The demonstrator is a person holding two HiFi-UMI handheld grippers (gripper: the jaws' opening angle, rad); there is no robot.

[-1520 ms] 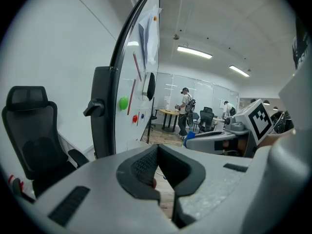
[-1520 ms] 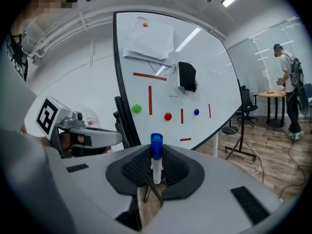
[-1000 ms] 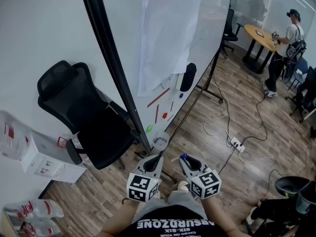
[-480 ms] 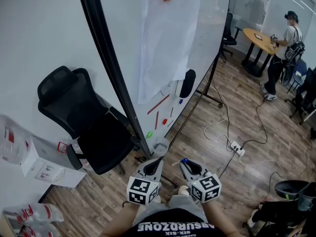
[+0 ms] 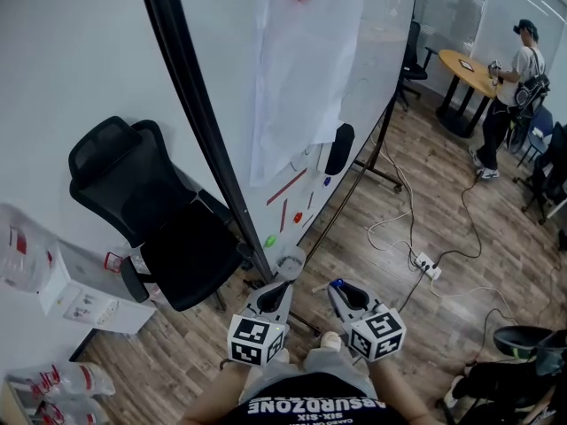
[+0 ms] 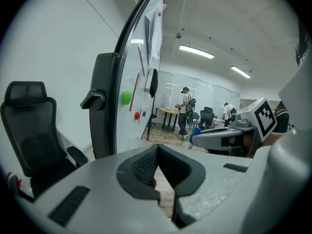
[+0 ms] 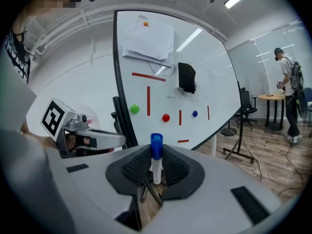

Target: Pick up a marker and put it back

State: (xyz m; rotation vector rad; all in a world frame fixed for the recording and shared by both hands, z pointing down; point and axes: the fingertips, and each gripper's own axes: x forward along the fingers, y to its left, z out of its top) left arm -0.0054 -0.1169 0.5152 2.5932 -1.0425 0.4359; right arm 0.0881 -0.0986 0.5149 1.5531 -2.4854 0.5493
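right tongs [image 7: 155, 162] clamped on marker [image 7: 156, 172], left tongs [image 6: 157, 164] closed empty, near whiteboard frame [image 5: 208, 122]

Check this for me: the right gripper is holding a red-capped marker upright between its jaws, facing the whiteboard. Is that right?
Not quite: the cap is blue, not red. The right gripper view shows the right gripper holding a blue-capped marker upright between its jaws, facing the whiteboard.

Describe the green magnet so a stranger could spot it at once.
Look at the big whiteboard. Low on it sit three round magnets. The green magnet is nearest the board's black edge, with the red magnet and blue magnet further along.
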